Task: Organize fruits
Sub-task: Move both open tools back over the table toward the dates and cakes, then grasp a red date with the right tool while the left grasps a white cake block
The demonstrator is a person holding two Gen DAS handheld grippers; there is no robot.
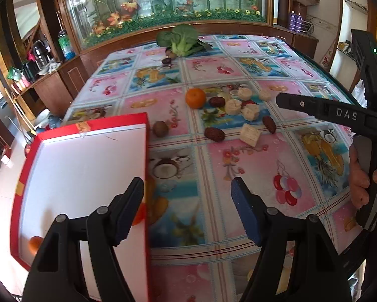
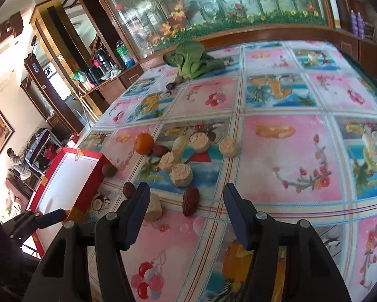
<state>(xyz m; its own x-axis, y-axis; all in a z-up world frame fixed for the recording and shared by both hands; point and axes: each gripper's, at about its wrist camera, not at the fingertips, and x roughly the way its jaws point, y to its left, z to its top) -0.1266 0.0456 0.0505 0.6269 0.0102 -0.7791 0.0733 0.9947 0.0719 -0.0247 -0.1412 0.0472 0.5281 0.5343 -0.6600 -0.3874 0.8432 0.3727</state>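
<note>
A red box with a white inside [image 1: 62, 176] lies at the table's left; it also shows in the right wrist view [image 2: 70, 178]. A small orange fruit [image 1: 35, 244] lies in its near corner. On the cloth lie an orange [image 1: 195, 97] [image 2: 143, 143], several banana pieces [image 1: 233, 107] [image 2: 180, 175], red dates [image 1: 214, 134] [image 2: 190, 200] and a brown kiwi [image 1: 160, 128] [image 2: 109, 170]. My left gripper [image 1: 187, 214] is open and empty at the box's right edge. My right gripper [image 2: 185, 216] is open and empty, just short of a date.
A leafy green vegetable [image 1: 180, 39] [image 2: 192, 61] with two small dark fruits beside it lies at the table's far edge. The right gripper's body [image 1: 339, 113] reaches in from the right. A wooden cabinet with glass stands behind the table.
</note>
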